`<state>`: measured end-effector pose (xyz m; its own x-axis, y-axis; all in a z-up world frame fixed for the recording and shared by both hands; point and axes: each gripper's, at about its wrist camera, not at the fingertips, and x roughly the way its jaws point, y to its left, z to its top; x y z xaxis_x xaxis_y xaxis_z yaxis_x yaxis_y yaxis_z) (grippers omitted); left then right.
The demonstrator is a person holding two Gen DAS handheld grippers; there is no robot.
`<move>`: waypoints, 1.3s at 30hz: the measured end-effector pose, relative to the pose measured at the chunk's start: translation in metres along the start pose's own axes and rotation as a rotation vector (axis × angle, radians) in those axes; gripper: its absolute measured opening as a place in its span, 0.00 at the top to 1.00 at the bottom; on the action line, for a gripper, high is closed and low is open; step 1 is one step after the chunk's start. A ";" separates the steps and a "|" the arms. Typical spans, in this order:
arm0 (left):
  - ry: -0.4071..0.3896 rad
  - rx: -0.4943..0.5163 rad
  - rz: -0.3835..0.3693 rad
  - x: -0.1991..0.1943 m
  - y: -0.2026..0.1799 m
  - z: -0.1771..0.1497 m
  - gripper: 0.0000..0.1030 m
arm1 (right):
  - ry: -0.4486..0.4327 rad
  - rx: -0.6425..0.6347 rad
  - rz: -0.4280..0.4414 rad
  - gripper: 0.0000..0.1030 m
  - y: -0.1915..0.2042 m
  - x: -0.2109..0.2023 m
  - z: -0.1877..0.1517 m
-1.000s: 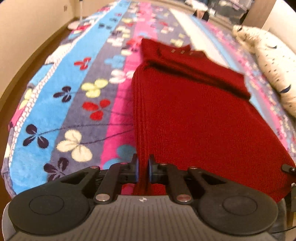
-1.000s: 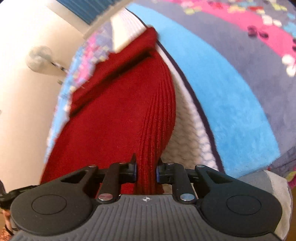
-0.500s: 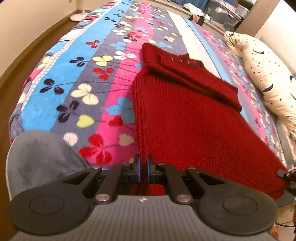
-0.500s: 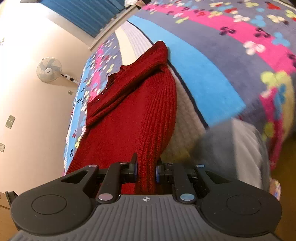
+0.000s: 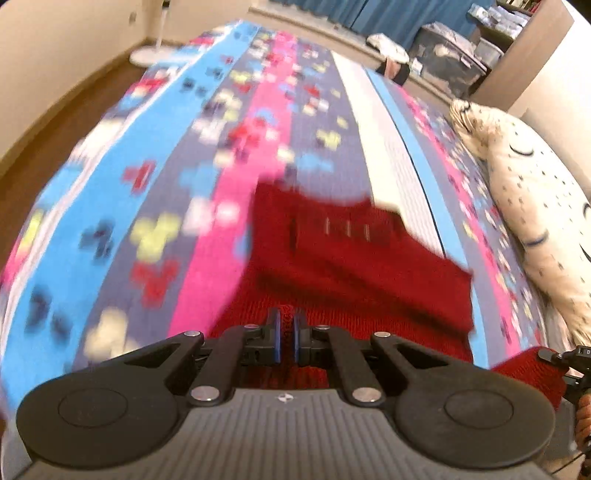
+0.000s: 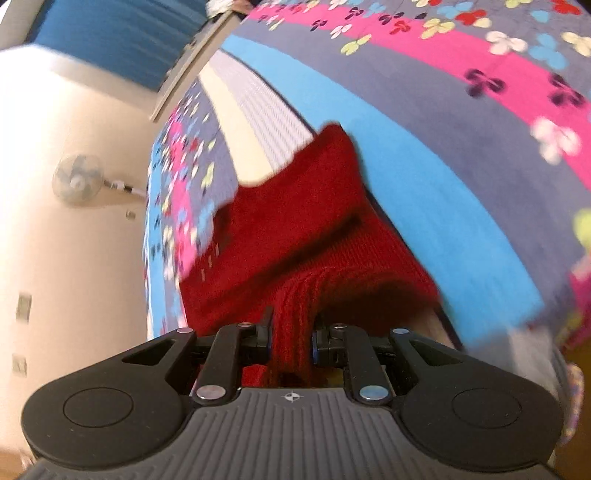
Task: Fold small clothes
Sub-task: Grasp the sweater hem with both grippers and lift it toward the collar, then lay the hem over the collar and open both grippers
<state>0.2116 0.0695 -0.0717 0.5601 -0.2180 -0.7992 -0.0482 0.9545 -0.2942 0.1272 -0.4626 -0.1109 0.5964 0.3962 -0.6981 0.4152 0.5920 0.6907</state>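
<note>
A dark red knitted sweater (image 5: 354,266) lies on a bright striped flowered blanket (image 5: 140,192). Its collar end with small buttons is farthest from me. My left gripper (image 5: 286,325) is shut on the near edge of the sweater, a thin fold of knit pinched between the blue pads. My right gripper (image 6: 291,328) is shut on a thicker bunch of the same sweater (image 6: 295,229) at the other near corner. Both near corners are lifted off the blanket (image 6: 443,177) and carried over the garment. The other gripper (image 5: 565,360) shows at the left wrist view's right edge, red knit by it.
A cream pillow (image 5: 535,199) with dark specks lies along the bed's right side. A standing fan (image 6: 77,179) is by the pale wall. Blue curtains (image 5: 373,14) and storage boxes (image 5: 450,55) stand beyond the bed's far end. Wooden floor (image 5: 55,122) runs along the left.
Both grippers have risen and moved forward toward the collar, carrying the sweater's near edge with them. The visible flat part of the sweater has shortened. The grips have not changed.
</note>
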 end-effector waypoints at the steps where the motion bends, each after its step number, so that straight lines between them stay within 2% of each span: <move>1: -0.015 0.005 0.016 0.020 -0.009 0.028 0.94 | -0.007 0.036 -0.016 0.82 0.006 0.019 0.025; 4: -0.063 -0.033 0.083 0.085 -0.024 0.099 0.92 | -0.055 0.170 -0.085 0.80 0.016 0.077 0.088; 5: -0.079 -0.061 0.110 0.110 -0.023 0.123 0.87 | -0.091 0.210 -0.115 0.73 0.018 0.095 0.104; 6: -0.078 -0.084 0.159 0.130 -0.021 0.140 0.66 | -0.147 0.241 -0.150 0.62 0.017 0.108 0.118; 7: -0.050 -0.146 0.218 0.151 -0.014 0.158 0.53 | -0.204 0.264 -0.185 0.50 0.016 0.117 0.128; 8: -0.042 -0.184 0.223 0.161 -0.008 0.167 0.35 | -0.241 0.259 -0.203 0.30 0.014 0.122 0.134; 10: -0.068 -0.227 0.202 0.170 0.005 0.174 0.25 | -0.268 0.212 -0.175 0.28 0.010 0.124 0.133; 11: -0.076 -0.216 0.191 0.171 0.008 0.173 0.15 | -0.265 0.158 -0.135 0.27 0.008 0.123 0.129; 12: -0.079 -0.193 0.185 0.172 0.010 0.170 0.10 | -0.263 0.102 -0.113 0.26 0.005 0.122 0.123; 13: -0.076 -0.166 0.187 0.175 0.011 0.164 0.10 | -0.268 0.047 -0.112 0.26 0.003 0.121 0.117; 17: 0.001 -0.045 0.148 0.194 0.004 0.134 0.10 | -0.264 -0.104 -0.187 0.26 -0.007 0.133 0.096; 19: 0.018 0.036 0.169 0.205 -0.007 0.125 0.10 | -0.240 -0.124 -0.235 0.26 -0.014 0.144 0.089; 22: 0.034 0.153 0.184 0.219 -0.027 0.117 0.10 | -0.218 -0.159 -0.260 0.26 -0.014 0.160 0.085; 26: 0.045 0.307 0.248 0.244 -0.050 0.111 0.10 | -0.227 -0.230 -0.295 0.25 0.003 0.175 0.080; 27: 0.042 0.328 0.262 0.250 -0.053 0.110 0.12 | -0.228 -0.244 -0.305 0.25 0.005 0.178 0.079; 28: 0.041 0.342 0.270 0.256 -0.055 0.110 0.20 | -0.229 -0.255 -0.317 0.25 0.005 0.182 0.079; 29: 0.048 0.349 0.264 0.262 -0.054 0.110 0.56 | -0.230 -0.267 -0.325 0.32 0.006 0.185 0.079; 30: 0.074 0.342 0.254 0.268 -0.052 0.111 0.87 | -0.226 -0.290 -0.339 0.43 0.008 0.189 0.079; 31: 0.087 0.323 0.253 0.271 -0.050 0.112 0.86 | -0.228 -0.327 -0.368 0.52 0.010 0.193 0.077; 32: 0.075 0.312 0.255 0.268 -0.050 0.114 0.87 | -0.244 -0.380 -0.393 0.76 0.014 0.193 0.075; 33: 0.052 0.305 0.251 0.260 -0.050 0.116 0.88 | -0.262 -0.413 -0.393 0.86 0.018 0.189 0.073; 37: -0.064 0.215 0.206 0.207 -0.030 0.124 0.88 | -0.349 -0.421 -0.286 0.88 0.030 0.151 0.072; 39: -0.047 0.166 0.193 0.206 -0.009 0.130 0.88 | -0.364 -0.416 -0.262 0.88 0.031 0.143 0.074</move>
<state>0.4346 0.0419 -0.1654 0.5917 -0.0227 -0.8058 -0.0234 0.9987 -0.0454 0.2764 -0.4399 -0.1757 0.7377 -0.0215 -0.6748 0.3207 0.8906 0.3223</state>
